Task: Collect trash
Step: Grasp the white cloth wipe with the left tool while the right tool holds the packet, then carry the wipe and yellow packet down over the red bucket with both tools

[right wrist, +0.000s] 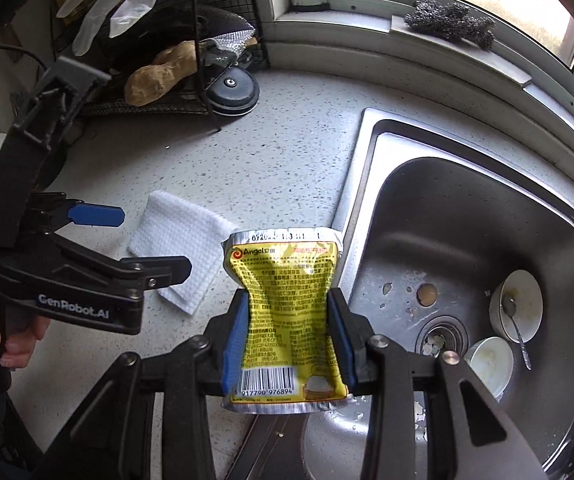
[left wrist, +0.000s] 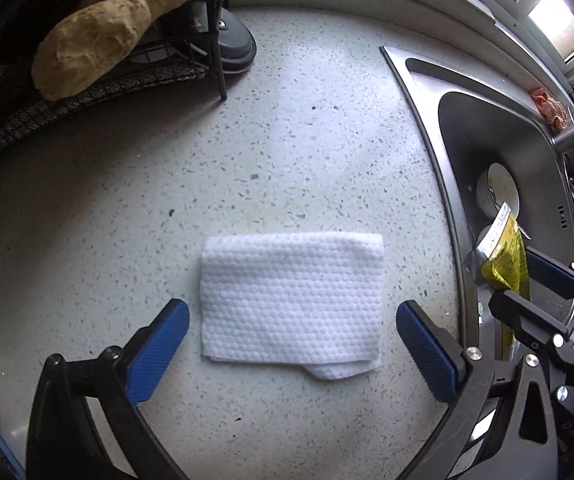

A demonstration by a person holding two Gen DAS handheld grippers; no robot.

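A folded white paper towel [left wrist: 291, 300] lies flat on the speckled counter. My left gripper [left wrist: 293, 320] is open, its blue fingers on either side of the towel, just above it. The towel [right wrist: 183, 240] and the left gripper [right wrist: 143, 240] also show in the right wrist view. My right gripper [right wrist: 289, 332] is shut on a yellow foil Angel packet [right wrist: 287, 312] and holds it upright over the counter edge beside the sink. The packet [left wrist: 507, 256] and the right gripper [left wrist: 527, 280] show at the right of the left wrist view.
A steel sink [right wrist: 427, 208] at the right holds two white bowls [right wrist: 517, 304] and a spoon. A black wire rack [left wrist: 107, 80] with a tan root [left wrist: 107, 32] stands at the back left. A steel scourer [right wrist: 451, 20] lies on the window sill.
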